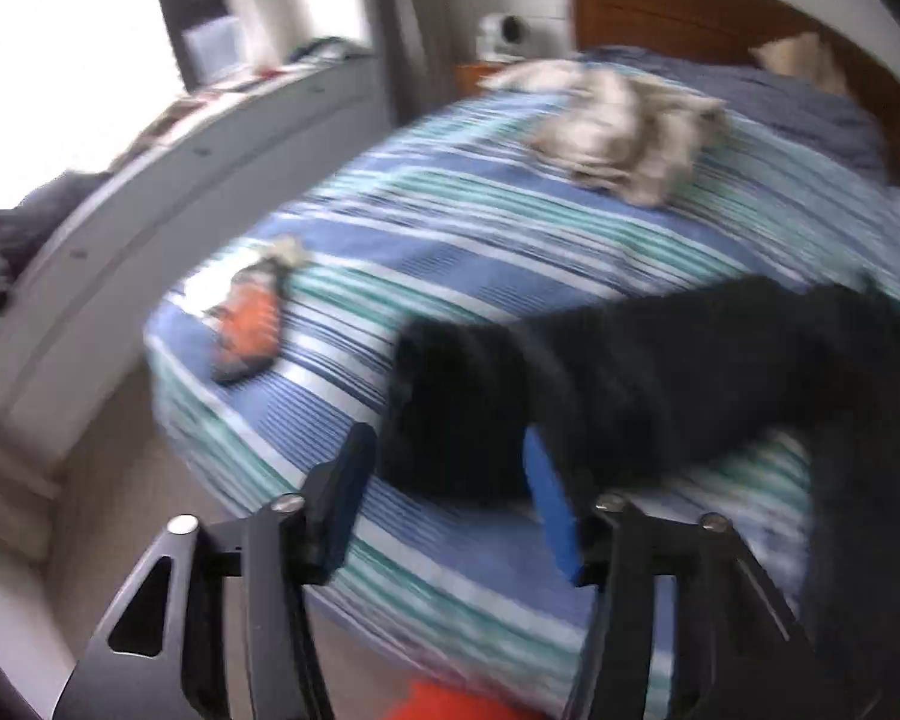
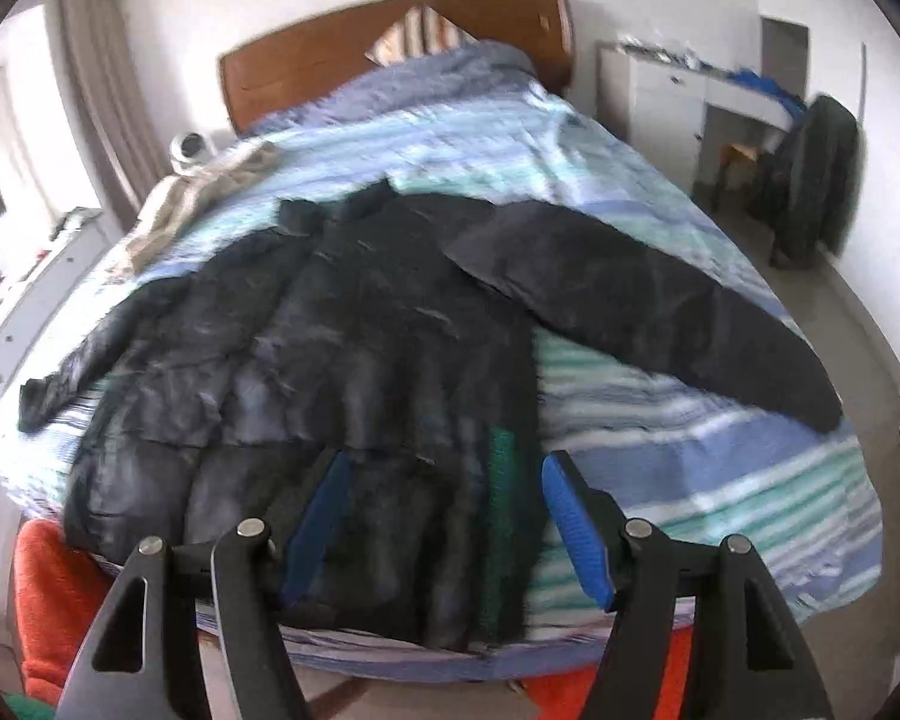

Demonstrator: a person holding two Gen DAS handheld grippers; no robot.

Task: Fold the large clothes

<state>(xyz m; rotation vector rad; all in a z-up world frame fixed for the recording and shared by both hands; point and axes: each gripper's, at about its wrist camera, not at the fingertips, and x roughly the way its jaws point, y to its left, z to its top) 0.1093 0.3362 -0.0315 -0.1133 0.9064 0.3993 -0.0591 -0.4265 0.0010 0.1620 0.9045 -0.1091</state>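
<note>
Bedroom, with striped bedspread (image 2: 720, 438) as work surface. Nearest, in the right wrist view: right gripper (image 2: 444, 516) with jaws spread, nothing pinched, blue pads straddling the hem of a black padded jacket (image 2: 342, 348), probably lined up to take that bottom edge. Jacket spread front-up across the bed, likely flattened so the folds can start; one sleeve (image 2: 648, 312) angled out toward 3 o'clock, the other sleeve (image 2: 60, 384) trailing toward 9 o'clock. Same sleeve in the blurred left wrist view, cuff between the fingers of the left gripper (image 1: 450, 504); jaws apart, pads not clearly pressing, so likely no grip on the cloth. Orange-and-black item (image 1: 246, 330) on the bedspread at 10 o'clock of that view. Further off, pale crumpled garment (image 1: 624, 126) at 12 o'clock, presumably awaiting its turn. Farthest: wooden headboard (image 2: 330, 60) and white dresser (image 2: 654, 102) at 2 o'clock.
</note>
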